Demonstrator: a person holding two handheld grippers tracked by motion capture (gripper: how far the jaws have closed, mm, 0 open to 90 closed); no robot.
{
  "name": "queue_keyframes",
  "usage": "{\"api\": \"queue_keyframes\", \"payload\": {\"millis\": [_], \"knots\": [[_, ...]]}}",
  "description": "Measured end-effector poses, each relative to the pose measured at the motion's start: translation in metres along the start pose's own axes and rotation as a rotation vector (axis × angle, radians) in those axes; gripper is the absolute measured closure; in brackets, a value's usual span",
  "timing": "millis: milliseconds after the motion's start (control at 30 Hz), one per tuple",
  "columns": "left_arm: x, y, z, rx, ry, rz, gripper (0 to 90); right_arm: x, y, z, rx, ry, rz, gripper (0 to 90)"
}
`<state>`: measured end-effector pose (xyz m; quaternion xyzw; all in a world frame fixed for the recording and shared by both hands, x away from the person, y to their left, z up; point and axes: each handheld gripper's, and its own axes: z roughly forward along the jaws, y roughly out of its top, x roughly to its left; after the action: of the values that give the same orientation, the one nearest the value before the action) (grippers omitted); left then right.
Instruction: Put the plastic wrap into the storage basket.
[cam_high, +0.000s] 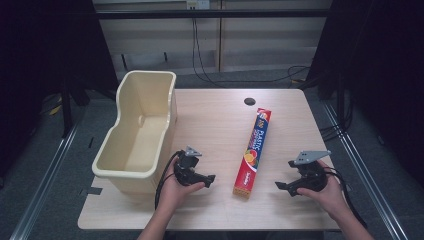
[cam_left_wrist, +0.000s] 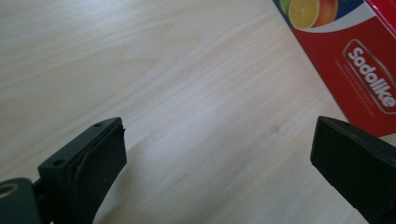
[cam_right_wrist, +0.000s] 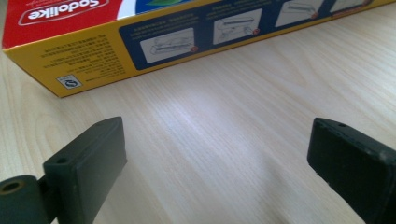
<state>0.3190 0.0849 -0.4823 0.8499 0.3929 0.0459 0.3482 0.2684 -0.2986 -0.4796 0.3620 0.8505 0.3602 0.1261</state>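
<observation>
Red wrap box (cam_high: 255, 150) between left gripper (cam_high: 209, 179), right gripper (cam_high: 281, 186), untouched.

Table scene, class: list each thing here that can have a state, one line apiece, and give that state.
Cream tub: upright, open-topped, empty.
Plastic wrap box: closed, lying flat on the table, between the grippers, ungripped.
Left gripper: open, jaws wide apart, holding nothing.
Right gripper: open, holding nothing, facing the box's side.

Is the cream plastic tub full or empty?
Empty: the cream plastic tub stands upright with its bare inner floor and walls visible in the high view.
</observation>
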Motion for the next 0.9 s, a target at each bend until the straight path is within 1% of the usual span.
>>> {"api": "queue_keyframes", "payload": {"millis": [33,67,100,133,167,200,233,300,333,367,400,467,500,533,567,600,633,667,733,767,800,833,900], "knots": [[0.0,0.001,0.0,0.013,-0.012,-0.009,3.3,-0.001,0.0,-0.001,-0.008,-0.005,0.004,5.0],[-0.002,0.001,0.0,0.004,-0.018,-0.03,3.3,-0.001,0.0,-0.002,-0.013,-0.006,0.01,6.5],[-0.002,0.003,-0.001,0.018,-0.023,-0.013,3.4,-0.002,0.001,-0.003,-0.016,0.005,0.021,7.7],[-0.002,0.004,-0.001,0.01,-0.023,-0.02,3.4,-0.003,0.002,-0.005,-0.029,0.002,0.03,7.5],[-0.002,0.006,-0.002,0.0,-0.039,-0.033,3.4,-0.003,0.002,-0.007,-0.041,-0.016,0.03,6.6],[-0.002,0.006,-0.002,0.0,-0.039,-0.033,3.3,-0.003,0.002,-0.007,-0.041,-0.016,0.03,6.6],[-0.002,0.01,-0.002,-0.005,-0.029,-0.029,3.3,-0.003,0.003,-0.009,-0.042,-0.048,0.028,5.7],[-0.003,0.014,-0.001,-0.012,-0.035,-0.04,3.4,-0.004,0.001,-0.009,-0.043,-0.035,0.038,6.6],[-0.003,0.016,-0.001,-0.011,-0.029,-0.036,3.5,-0.005,0.0,-0.008,-0.042,-0.026,0.047,6.6],[-0.004,0.019,0.0,-0.02,-0.037,-0.052,3.7,-0.006,-0.001,-0.008,-0.045,-0.02,0.055,6.6],[-0.005,0.022,0.0,0.002,-0.043,-0.033,3.9,-0.006,-0.001,-0.009,-0.044,-0.025,0.057,6.6],[-0.007,0.027,0.002,0.011,-0.04,-0.032,3.9,-0.007,-0.001,-0.011,-0.059,-0.031,0.063,6.3],[-0.007,0.031,0.004,0.025,-0.046,-0.026,3.8,-0.008,-0.001,-0.012,-0.062,-0.029,0.065,6.4],[-0.008,0.033,0.004,0.031,-0.045,-0.025,3.8,-0.008,-0.001,-0.013,-0.065,-0.033,0.077,6.5],[-0.009,0.037,0.006,0.026,-0.042,-0.032,3.7,-0.008,-0.002,-0.013,-0.067,-0.032,0.075,6.6],[-0.009,0.04,0.008,0.026,-0.048,-0.031,3.7,-0.009,-0.003,-0.012,-0.069,-0.027,0.074,7.1],[-0.011,0.043,0.009,0.026,-0.054,-0.041,3.7,-0.009,-0.003,-0.013,-0.066,-0.032,0.078,6.6],[-0.012,0.047,0.01,0.028,-0.061,-0.04,3.4,-0.01,-0.004,-0.013,-0.069,-0.038,0.079,6.2],[-0.015,0.055,0.011,0.027,-0.068,-0.034,3.2,-0.011,-0.005,-0.015,-0.07,-0.033,0.083,7.7],[-0.017,0.058,0.011,0.033,-0.068,-0.031,2.8,-0.011,-0.005,-0.016,-0.077,-0.048,0.083,6.9],[-0.018,0.06,0.012,0.027,-0.069,-0.029,2.8,-0.011,-0.005,-0.016,-0.077,-0.05,0.087,6.7],[-0.02,0.064,0.012,0.031,-0.063,-0.027,2.8,-0.011,-0.005,-0.017,-0.076,-0.047,0.089,6.9],[-0.021,0.068,0.012,0.04,-0.071,-0.022,2.8,-0.011,-0.006,-0.018,-0.086,-0.046,0.09,7.6]]}}
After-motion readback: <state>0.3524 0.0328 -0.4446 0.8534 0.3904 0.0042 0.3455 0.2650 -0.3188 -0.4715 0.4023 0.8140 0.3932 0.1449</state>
